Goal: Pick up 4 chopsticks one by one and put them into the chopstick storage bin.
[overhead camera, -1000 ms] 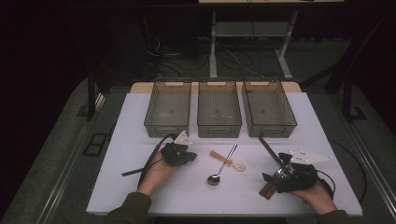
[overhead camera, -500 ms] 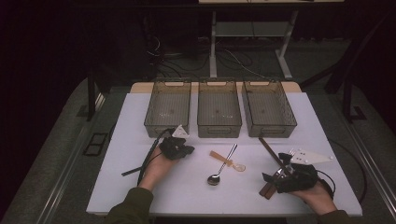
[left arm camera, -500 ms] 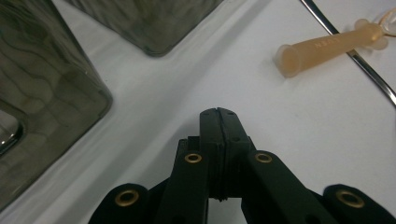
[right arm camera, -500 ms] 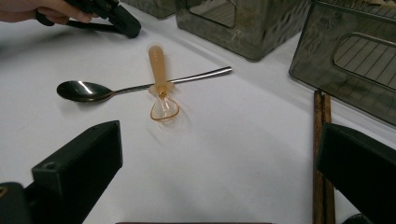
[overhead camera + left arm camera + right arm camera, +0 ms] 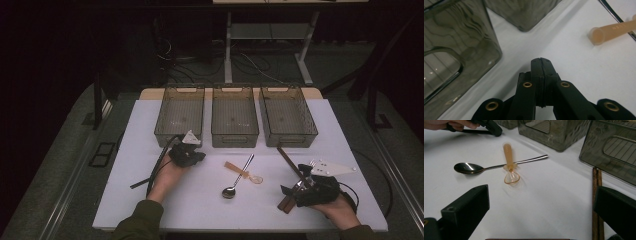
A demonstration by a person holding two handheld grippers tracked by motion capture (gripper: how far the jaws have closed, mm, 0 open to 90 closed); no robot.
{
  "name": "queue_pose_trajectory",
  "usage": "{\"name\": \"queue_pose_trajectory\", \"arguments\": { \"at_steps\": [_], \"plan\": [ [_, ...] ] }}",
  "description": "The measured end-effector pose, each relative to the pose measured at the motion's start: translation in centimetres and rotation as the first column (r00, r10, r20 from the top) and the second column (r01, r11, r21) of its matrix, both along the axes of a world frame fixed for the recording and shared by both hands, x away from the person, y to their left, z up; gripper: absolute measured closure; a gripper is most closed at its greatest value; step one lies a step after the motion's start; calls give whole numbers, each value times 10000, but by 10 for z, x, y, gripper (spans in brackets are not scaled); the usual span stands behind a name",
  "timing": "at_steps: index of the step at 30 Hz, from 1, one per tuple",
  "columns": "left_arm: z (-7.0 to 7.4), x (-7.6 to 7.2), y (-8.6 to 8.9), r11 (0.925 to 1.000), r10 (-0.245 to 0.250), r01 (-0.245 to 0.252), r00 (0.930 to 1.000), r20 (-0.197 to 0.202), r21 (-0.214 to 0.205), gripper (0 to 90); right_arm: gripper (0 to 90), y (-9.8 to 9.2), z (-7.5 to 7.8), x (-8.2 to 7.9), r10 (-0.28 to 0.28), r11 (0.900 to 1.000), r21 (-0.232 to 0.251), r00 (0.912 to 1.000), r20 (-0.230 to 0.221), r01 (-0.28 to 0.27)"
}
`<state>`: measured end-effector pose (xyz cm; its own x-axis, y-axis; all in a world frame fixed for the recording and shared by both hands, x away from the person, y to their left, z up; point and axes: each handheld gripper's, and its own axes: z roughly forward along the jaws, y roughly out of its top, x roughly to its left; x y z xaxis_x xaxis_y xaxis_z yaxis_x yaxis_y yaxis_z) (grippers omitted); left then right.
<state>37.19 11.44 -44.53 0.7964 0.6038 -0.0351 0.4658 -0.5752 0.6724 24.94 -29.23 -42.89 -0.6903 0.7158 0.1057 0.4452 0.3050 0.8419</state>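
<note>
Chopsticks point(image 5: 597, 202) | just inside right gripper point(image 5: 541, 215) wide-open jaws | left gripper point(image 5: 541, 61) closed, empty

High view: above the near side, facing forward and down over the white table point(image 5: 320, 130). Gripper views: low, close, sharing the orange plastic spoon point(image 5: 614, 29) point(image 5: 509, 162).

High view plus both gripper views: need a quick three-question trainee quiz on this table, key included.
1. How many bins stand in the row?
2. True or false: the left gripper has its jaws shut with nothing between them.
3. What lies across the metal spoon? A) chopsticks B) orange plastic spoon C) cable

Key: 1. Three. 2. True. 3. B: the orange plastic spoon crosses it; the chopsticks lie apart, by the open right gripper.
</note>
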Motion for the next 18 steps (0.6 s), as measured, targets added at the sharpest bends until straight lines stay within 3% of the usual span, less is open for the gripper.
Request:
{"name": "queue_pose_trajectory", "arguments": {
  "at_steps": [10,14,18],
  "plan": [
    [-1,3,3,9999,-8,8,10000,-42,-169,898,3,0,-1,0,-9,10000,36,10000,-32,9],
    [2,1,6,9984,-25,12,9997,-231,-563,867,3,-1,0,0,19,10000,40,10000,-13,-19],
    [10,-4,9,9947,-179,172,9998,-59,-1009,780,3,0,0,0,51,10000,60,10000,-34,-51]
  ]
}}
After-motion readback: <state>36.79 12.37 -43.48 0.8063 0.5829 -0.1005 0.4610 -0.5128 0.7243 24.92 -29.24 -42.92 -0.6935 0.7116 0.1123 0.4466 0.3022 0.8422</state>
